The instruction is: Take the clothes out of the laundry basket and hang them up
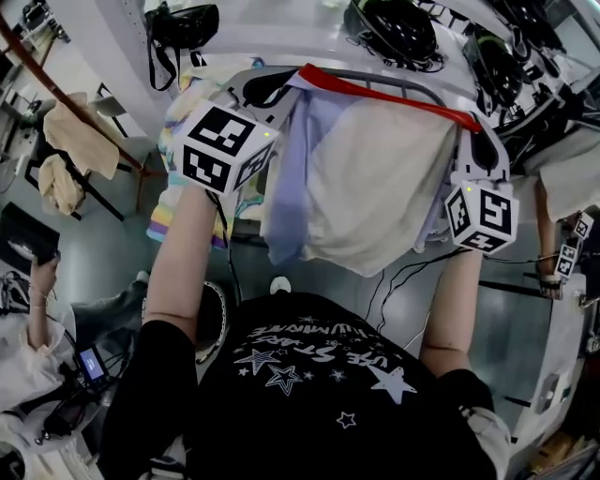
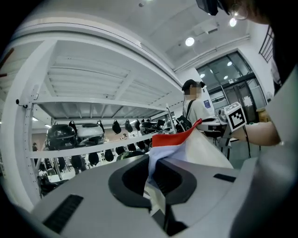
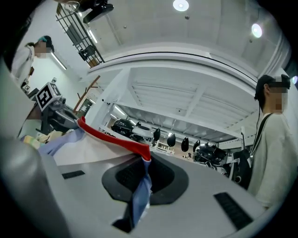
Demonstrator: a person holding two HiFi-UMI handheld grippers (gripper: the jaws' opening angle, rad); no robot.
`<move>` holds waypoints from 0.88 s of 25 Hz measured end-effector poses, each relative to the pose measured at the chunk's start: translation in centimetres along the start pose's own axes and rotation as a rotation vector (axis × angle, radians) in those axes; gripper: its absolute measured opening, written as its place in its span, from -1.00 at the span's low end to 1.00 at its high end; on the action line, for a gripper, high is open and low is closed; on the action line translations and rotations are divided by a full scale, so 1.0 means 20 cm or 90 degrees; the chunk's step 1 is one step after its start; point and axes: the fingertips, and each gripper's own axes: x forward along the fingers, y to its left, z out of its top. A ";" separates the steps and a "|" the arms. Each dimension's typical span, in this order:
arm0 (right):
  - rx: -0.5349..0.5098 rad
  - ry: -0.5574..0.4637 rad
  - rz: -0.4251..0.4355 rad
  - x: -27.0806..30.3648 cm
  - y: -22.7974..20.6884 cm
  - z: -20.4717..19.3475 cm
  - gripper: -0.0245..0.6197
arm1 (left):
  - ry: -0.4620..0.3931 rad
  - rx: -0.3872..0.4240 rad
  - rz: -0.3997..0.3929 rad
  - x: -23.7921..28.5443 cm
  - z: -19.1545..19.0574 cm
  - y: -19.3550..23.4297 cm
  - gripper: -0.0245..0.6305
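A garment [image 1: 375, 187] with a red top band, a lavender part and a cream part hangs stretched between my two grippers. My left gripper [image 1: 292, 82] is shut on its left top corner, and my right gripper [image 1: 469, 129] is shut on the right end of the red band. In the left gripper view the lavender and red cloth [image 2: 186, 142] runs out of the closed jaws of my left gripper [image 2: 152, 181]. The right gripper view shows the red band [image 3: 111, 138] leading into my right gripper [image 3: 141, 179], with blue cloth pinched below. No laundry basket is in view.
A white shelf with dark helmets [image 1: 398, 28] stands just beyond the garment, and a grey rail [image 1: 394, 80] runs behind the red band. A striped colourful cloth [image 1: 173, 202] hangs below my left gripper. A rack with cream clothes [image 1: 80, 141] stands at left. Other people [image 1: 562, 187] are at both sides.
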 end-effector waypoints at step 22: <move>0.044 0.020 0.011 0.69 -0.49 -0.24 -0.86 | 0.045 0.004 0.038 0.74 0.02 0.19 -0.83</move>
